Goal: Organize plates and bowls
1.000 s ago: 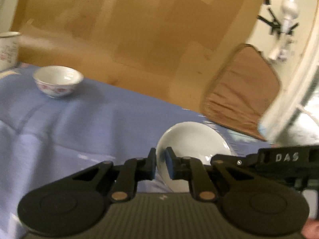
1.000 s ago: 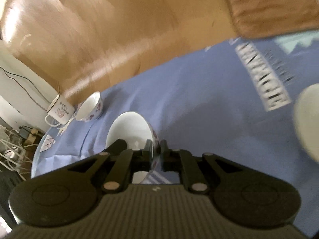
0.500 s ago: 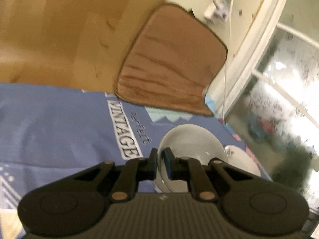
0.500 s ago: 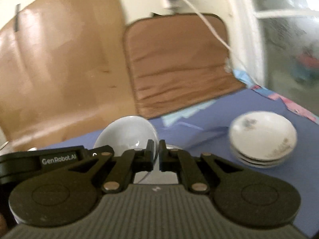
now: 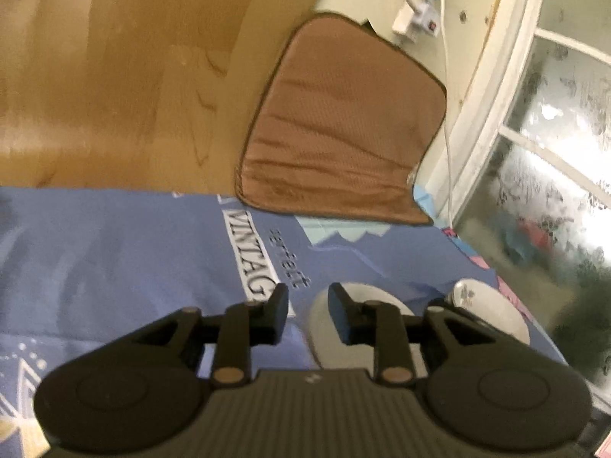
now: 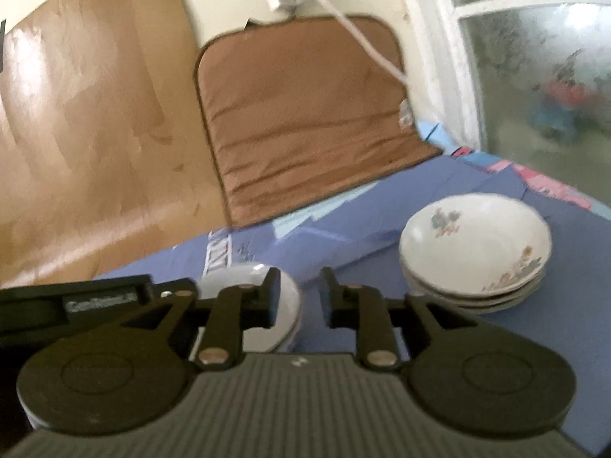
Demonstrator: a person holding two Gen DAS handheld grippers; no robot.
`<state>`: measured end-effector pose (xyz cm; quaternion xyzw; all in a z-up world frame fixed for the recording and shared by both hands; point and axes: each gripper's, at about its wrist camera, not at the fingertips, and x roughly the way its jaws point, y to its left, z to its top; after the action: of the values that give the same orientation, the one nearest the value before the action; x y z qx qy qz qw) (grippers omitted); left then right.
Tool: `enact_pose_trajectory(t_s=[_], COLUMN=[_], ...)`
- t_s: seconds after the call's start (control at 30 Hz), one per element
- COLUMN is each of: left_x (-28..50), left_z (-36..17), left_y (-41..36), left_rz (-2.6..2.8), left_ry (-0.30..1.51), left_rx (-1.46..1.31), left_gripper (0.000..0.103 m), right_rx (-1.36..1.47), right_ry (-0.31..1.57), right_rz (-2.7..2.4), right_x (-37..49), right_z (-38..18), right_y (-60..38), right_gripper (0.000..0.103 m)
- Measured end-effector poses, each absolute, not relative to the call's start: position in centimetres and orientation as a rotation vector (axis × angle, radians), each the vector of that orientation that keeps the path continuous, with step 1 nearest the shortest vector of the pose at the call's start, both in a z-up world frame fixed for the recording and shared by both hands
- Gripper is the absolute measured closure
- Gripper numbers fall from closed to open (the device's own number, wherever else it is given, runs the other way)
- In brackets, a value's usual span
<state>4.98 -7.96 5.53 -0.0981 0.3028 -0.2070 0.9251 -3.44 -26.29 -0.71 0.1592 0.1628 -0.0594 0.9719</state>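
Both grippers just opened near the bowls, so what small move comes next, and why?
Probably draw both back. The left gripper and right gripper gape open, holding nothing; the plain white bowls sit stacked on the blue printed cloth beside the floral bowl stack.

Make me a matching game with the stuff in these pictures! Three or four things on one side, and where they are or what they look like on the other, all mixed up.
Things:
1. plate stack
2. cushion
3. white bowls
4. cloth

Descriptions:
A. brown, leaning against the wall
B. blue, covering the table
C. plain, right by the open left hand-held gripper and right hand-held gripper
D. flowery, near the window

Pairs: 1-D, 2-A, 3-C, 4-B
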Motion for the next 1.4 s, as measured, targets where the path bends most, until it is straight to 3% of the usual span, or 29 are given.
enact_pose_trajectory(t_s=[0.27,0.57,0.73,1.4], left_x=[4.8,5.1,4.5,3.8], left_z=[5.9,2.1,1.5,1.9], left_y=[-0.5,11.8,18.0,21.6], left_rz=[-0.216,0.132,0.2,0.255], left_ry=[0.578,0.644,0.633,0.597], left_rx=[-0.141,-0.064,-0.298,-0.48], left_gripper=[0.079,0.079,0.078,0.072], right_rx=[0.214,0.121,0.202,0.253], right_ry=[0.287,0.546,0.694,0.784], right_rz=[0.05,0.347,0.419,0.513], right_x=[-4.1,-0.9,2.1,10.8], right_z=[0.4,-1.2,-1.9,-1.2], right_y=[-22.1,-14.6,-12.0,0.7], right_gripper=[0.077,0.077,0.077,0.077])
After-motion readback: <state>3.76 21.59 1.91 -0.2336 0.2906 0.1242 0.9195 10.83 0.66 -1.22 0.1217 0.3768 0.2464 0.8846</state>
